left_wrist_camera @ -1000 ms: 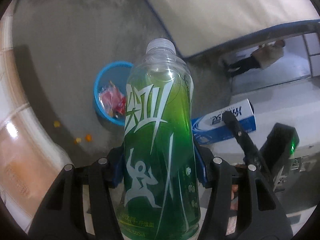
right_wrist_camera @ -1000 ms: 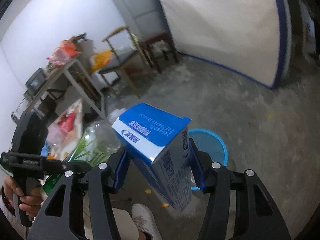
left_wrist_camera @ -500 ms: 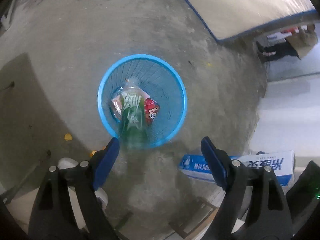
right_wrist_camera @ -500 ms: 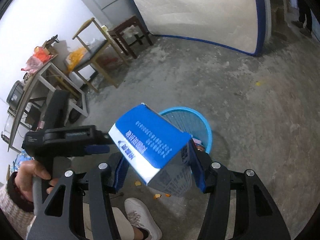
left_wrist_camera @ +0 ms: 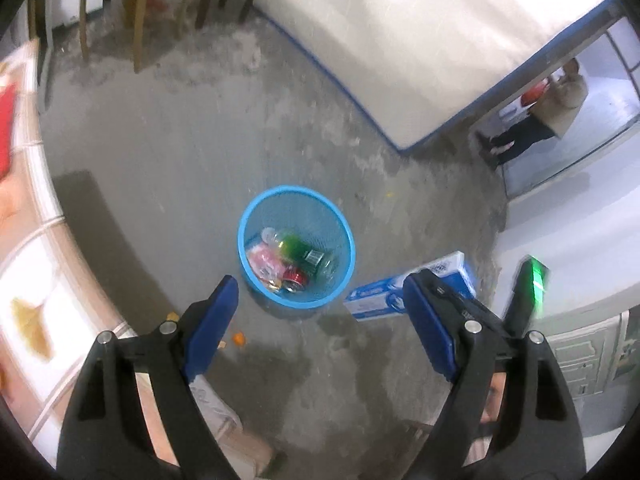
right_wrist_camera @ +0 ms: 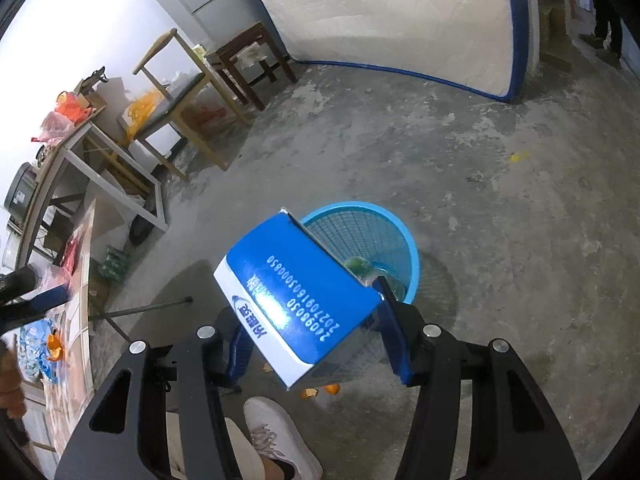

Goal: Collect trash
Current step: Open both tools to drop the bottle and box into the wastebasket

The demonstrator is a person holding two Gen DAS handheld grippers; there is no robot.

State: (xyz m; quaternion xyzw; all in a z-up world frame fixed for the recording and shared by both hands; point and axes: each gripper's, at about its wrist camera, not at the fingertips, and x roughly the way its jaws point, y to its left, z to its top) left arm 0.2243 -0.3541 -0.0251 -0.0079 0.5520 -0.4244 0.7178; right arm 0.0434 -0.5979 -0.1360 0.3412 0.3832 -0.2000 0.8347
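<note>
While the left tongs point(left_wrist_camera: 316, 320) are spread empty above the blue bin point(left_wrist_camera: 297, 302), where the green bottle point(left_wrist_camera: 307, 253) lies on its side, the right tongs point(right_wrist_camera: 316, 334) are clamped on the blue carton point(right_wrist_camera: 294, 300). It is judged light and crushable, best gripped across its narrow faces. Its long axis is tilted down toward the bin.

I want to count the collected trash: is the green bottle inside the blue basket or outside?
Inside. The green bottle lies on its side within the blue basket.
</note>
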